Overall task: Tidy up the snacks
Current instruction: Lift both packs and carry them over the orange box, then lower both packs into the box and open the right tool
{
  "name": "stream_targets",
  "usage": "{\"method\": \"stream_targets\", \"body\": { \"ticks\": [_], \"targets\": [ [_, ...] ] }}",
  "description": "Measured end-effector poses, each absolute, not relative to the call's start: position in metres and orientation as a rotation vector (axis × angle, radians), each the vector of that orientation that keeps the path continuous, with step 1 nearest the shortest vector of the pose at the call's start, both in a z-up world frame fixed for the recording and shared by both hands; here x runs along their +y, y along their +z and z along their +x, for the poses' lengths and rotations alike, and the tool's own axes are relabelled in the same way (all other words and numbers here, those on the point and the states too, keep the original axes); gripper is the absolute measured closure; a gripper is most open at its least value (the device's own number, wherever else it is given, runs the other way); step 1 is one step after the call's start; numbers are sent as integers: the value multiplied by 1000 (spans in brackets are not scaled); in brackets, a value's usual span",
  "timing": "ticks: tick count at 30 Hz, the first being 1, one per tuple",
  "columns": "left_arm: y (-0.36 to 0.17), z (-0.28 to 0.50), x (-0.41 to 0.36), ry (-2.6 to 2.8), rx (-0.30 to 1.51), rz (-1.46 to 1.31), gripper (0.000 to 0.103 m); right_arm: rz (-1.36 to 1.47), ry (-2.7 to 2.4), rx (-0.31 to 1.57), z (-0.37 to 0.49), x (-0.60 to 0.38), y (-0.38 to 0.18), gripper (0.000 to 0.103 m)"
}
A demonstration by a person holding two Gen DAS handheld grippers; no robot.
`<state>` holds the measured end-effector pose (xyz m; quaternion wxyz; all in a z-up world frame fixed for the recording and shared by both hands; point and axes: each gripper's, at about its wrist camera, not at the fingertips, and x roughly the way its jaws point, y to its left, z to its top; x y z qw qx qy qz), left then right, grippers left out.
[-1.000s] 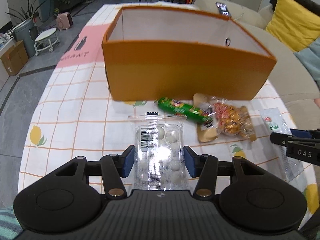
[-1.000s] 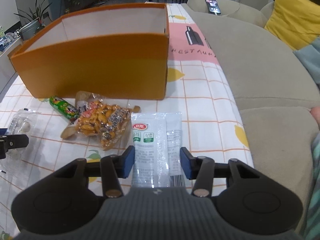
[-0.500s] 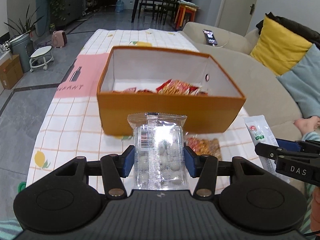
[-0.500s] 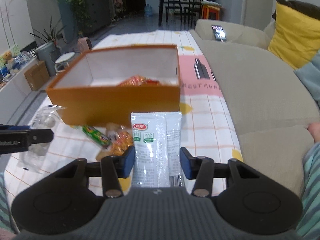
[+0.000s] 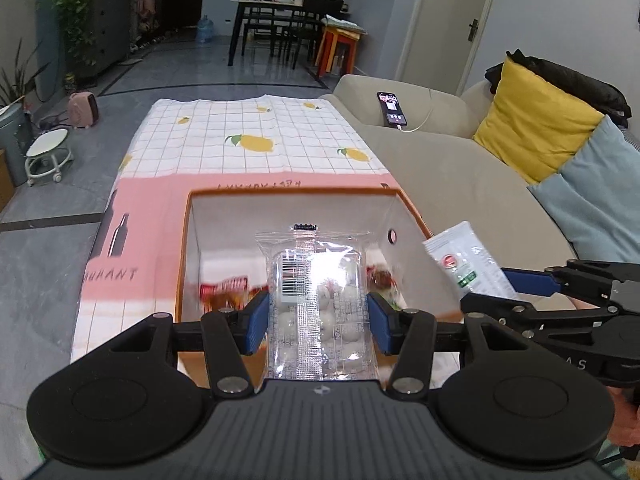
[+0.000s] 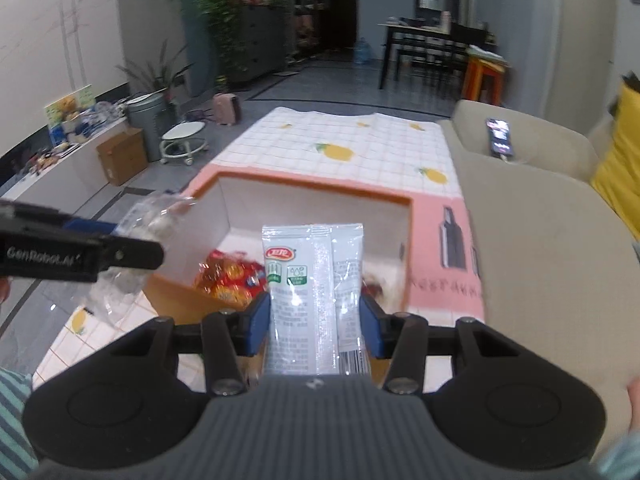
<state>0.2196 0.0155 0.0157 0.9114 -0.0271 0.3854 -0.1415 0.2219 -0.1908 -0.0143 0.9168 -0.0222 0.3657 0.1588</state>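
Both jaws are clamped on packets. The left gripper (image 5: 316, 322) is part-open around a clear packet of white round sweets (image 5: 318, 300), blue pads pressing its sides; the right gripper (image 6: 314, 320) is closed narrower on a white sachet with a red and green label (image 6: 308, 292).

A second ago both packets lay on the tabletop (image 5: 256, 148) in front of the orange box (image 5: 182, 260), with the green stick and the peanut bag beside them. Now both grippers have risen and tipped forward, and each packet hangs over the box's open top, the white inner walls and the red-wrapped snacks (image 6: 230, 276) on its floor showing beneath. The two grippers are near each other, the left one's packet toward the box's left side, the right one's sachet (image 5: 468, 262) toward the right.

That likely puts the carry almost done: what remains for these two is to let go inside the box.
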Motion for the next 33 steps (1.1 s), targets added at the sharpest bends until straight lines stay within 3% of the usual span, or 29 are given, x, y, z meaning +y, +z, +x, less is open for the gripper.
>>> {"method": "stream_targets", "body": {
  "ticks": [8, 17, 33],
  "targets": [
    [2, 295, 19, -277, 903, -96, 44, 92, 366, 879, 318, -184, -18, 57],
    [-49, 355, 23, -221, 1029, -99, 44, 331, 361, 1091, 412, -173, -75, 57],
    [-102, 395, -5, -171, 1090, 246, 43, 405, 323, 1240, 467, -165, -139, 57]
  ]
}}
